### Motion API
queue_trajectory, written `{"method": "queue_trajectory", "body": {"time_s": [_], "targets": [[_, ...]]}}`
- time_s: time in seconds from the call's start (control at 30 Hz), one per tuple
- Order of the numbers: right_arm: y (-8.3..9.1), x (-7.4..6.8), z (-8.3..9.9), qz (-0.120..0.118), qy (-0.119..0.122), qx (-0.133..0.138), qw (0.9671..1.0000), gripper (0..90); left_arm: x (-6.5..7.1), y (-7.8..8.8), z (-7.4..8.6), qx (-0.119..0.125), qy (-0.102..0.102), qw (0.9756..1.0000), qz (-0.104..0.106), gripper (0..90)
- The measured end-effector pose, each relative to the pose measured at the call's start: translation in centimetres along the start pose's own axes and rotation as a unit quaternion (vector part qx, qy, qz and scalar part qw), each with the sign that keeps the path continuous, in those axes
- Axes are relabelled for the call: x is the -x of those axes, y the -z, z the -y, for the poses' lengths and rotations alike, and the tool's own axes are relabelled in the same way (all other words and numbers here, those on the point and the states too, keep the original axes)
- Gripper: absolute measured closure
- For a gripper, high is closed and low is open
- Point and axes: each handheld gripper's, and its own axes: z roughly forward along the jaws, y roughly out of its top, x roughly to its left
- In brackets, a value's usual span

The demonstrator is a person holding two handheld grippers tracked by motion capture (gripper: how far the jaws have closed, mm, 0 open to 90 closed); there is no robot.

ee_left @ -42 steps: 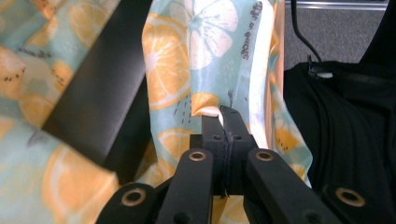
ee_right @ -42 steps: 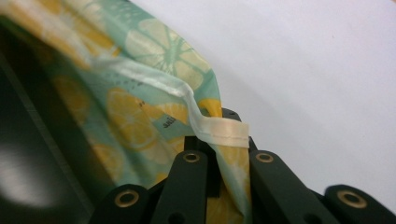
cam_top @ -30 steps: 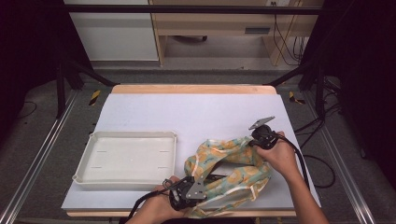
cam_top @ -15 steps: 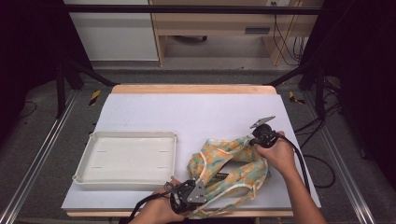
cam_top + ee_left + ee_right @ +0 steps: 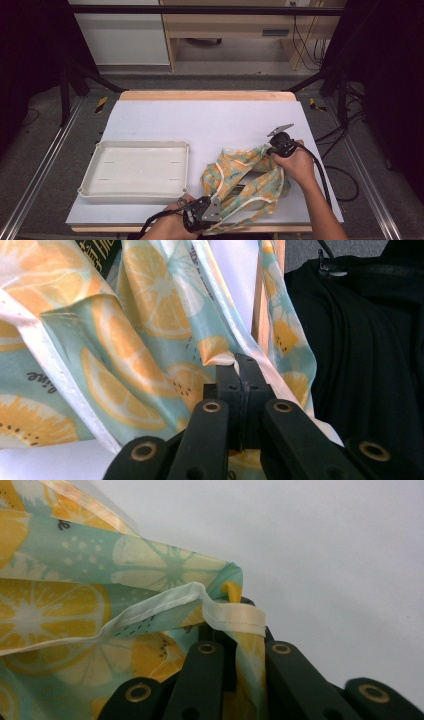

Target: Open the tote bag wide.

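Left hand-held gripper: while we pinch at lower centre, left hand-held gripper (image 5: 216, 212) clamps the lemon-print cloth (image 5: 247, 172) hem.
Right hand-held gripper: right hand-held gripper (image 5: 270, 148) clamps the cloth's far corner.
Tray: white tray (image 5: 95, 172) sits left on our counter (image 5: 210, 120).

Under the lemon-print cloth (image 5: 245, 175) a dark thing lies mostly covered, its printed lettering cut by the top edge of the left gripper view; the left gripper's (image 5: 239, 371) pads are hidden by the pinched hem
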Motion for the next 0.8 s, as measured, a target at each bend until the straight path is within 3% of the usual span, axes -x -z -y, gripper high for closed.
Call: {"method": "queue_trajectory", "body": {"time_s": [0.8], "targets": [[-0.03,-0.03,-0.40,0.013,0.005,-0.003,0.9999,89.5,0.35,0.09,-0.13,0.003,-0.007,1.0000,0.004,90.0]]}}
